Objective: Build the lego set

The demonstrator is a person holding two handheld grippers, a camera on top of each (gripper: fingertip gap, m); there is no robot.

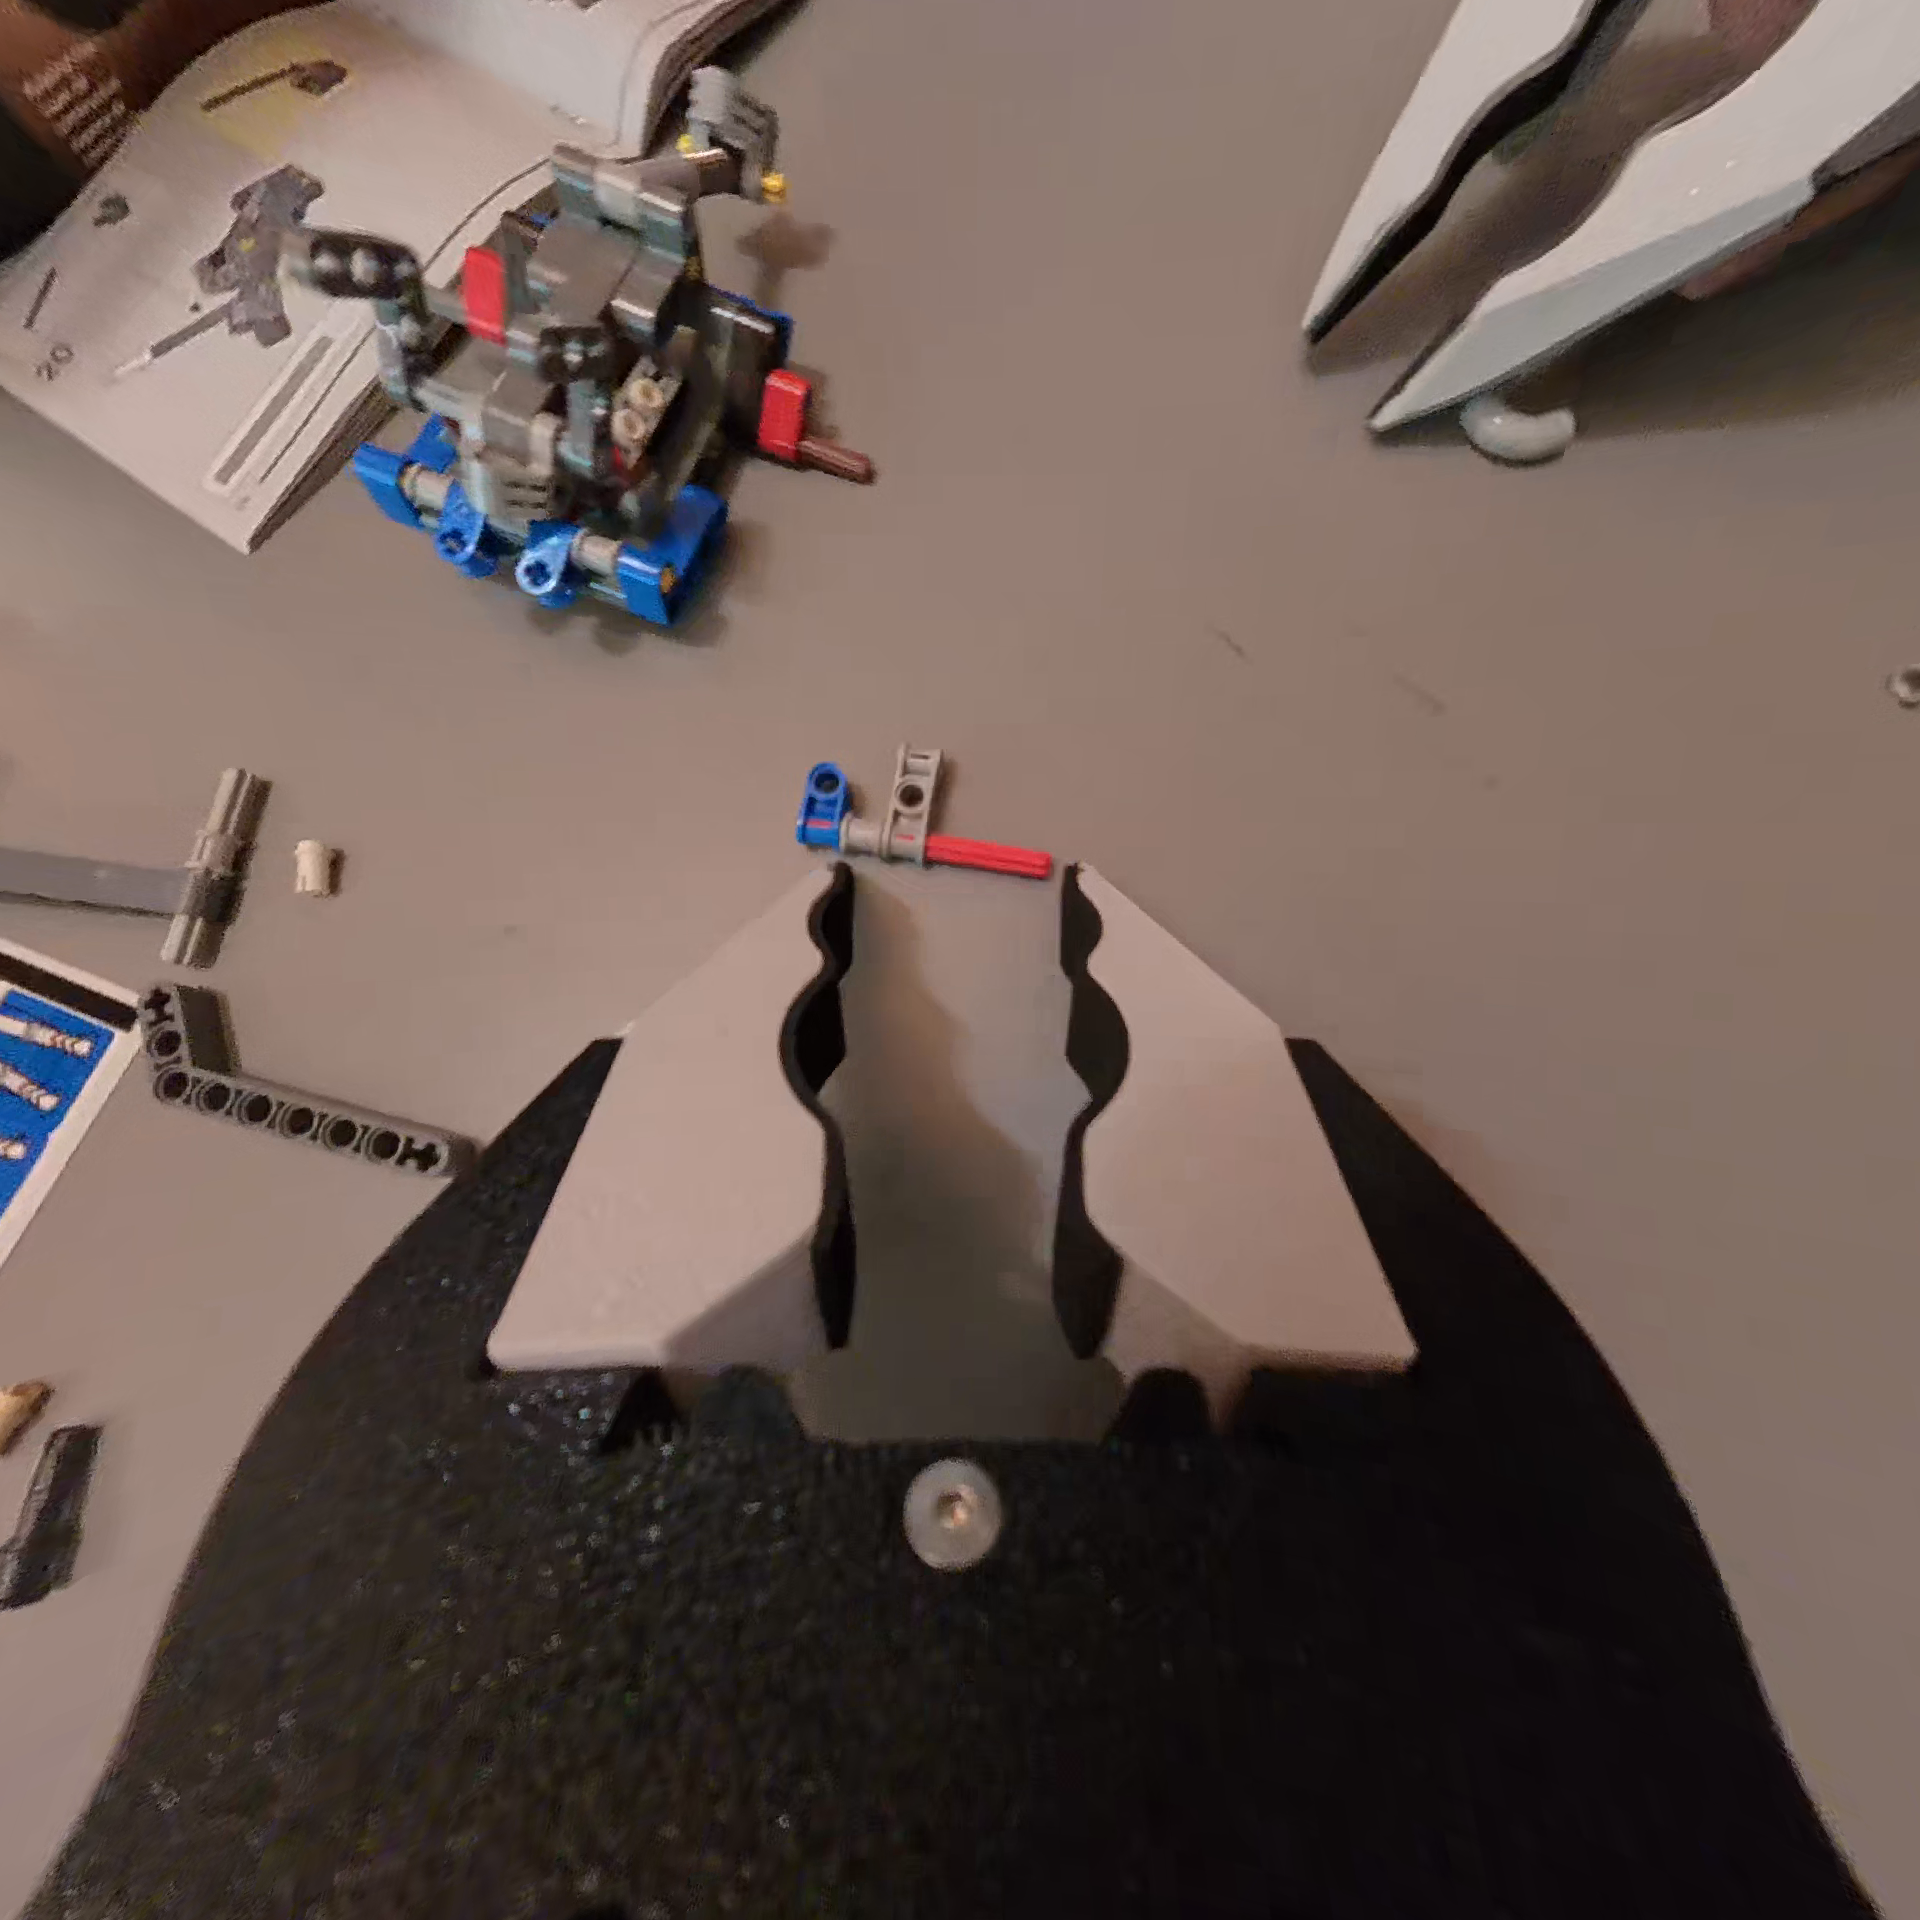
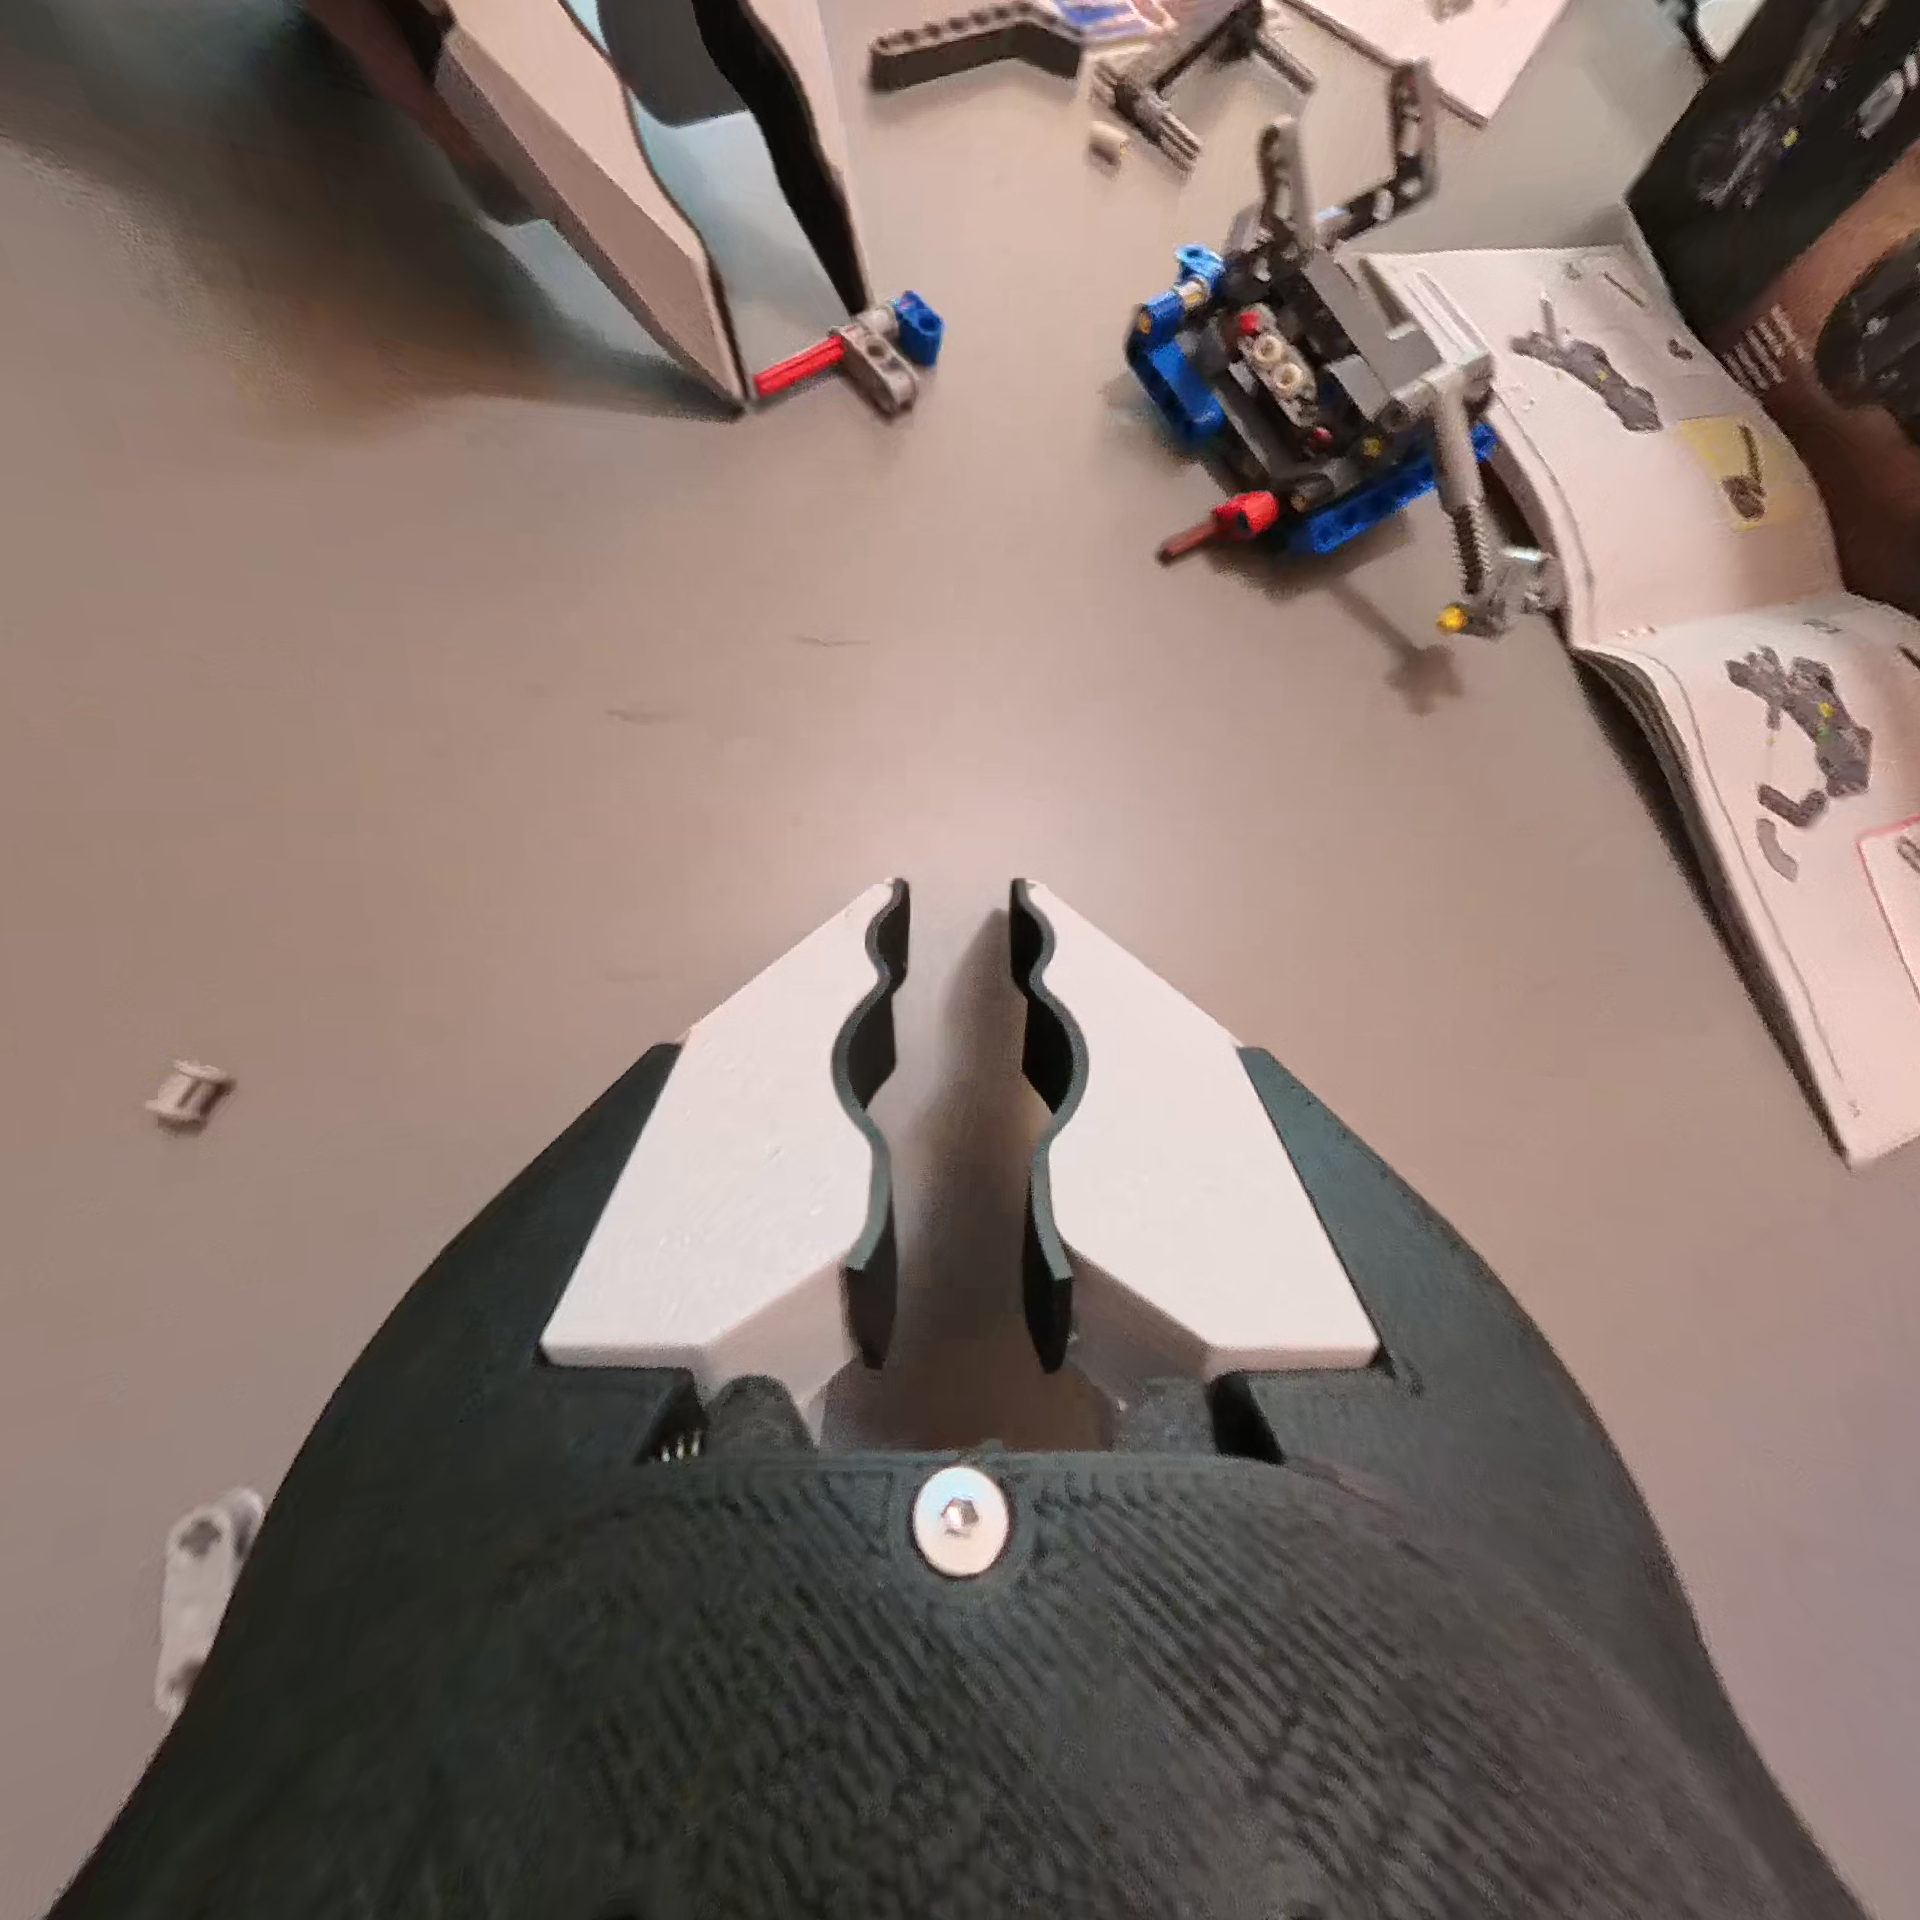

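My left gripper (image 1: 956,875) is open and low over the grey table (image 1: 1351,675). A small assembly (image 1: 914,826) lies on the table just past its fingertips, not between them: a red axle through a grey connector with a blue connector on its end. The assembly also shows in the right wrist view (image 2: 862,353), at the left gripper's tips (image 2: 795,348). My right gripper (image 2: 961,888) is open with a narrow gap, and only bare table shows between the pads. In the left wrist view the right gripper (image 1: 1351,379) stands at the top right, beside a pale grey curved piece (image 1: 1517,428).
A half-built blue and grey model (image 1: 561,395) (image 2: 1330,395) stands against an open instruction booklet (image 1: 260,260) (image 2: 1714,520). Loose parts lie on the left: a dark angled beam (image 1: 291,1112), a grey axle piece (image 1: 218,862), a tan pin (image 1: 315,868). Small grey pieces (image 2: 187,1091) lie near my right gripper. My hands' fingertips stand some 12 cm from each other. To reach the tan pin (image 1: 315,868) in a straight line is about 10 cm for my left fingers, about 20 cm for my right. My right wrist view (image 2: 1097,136) looks at it from another angle.
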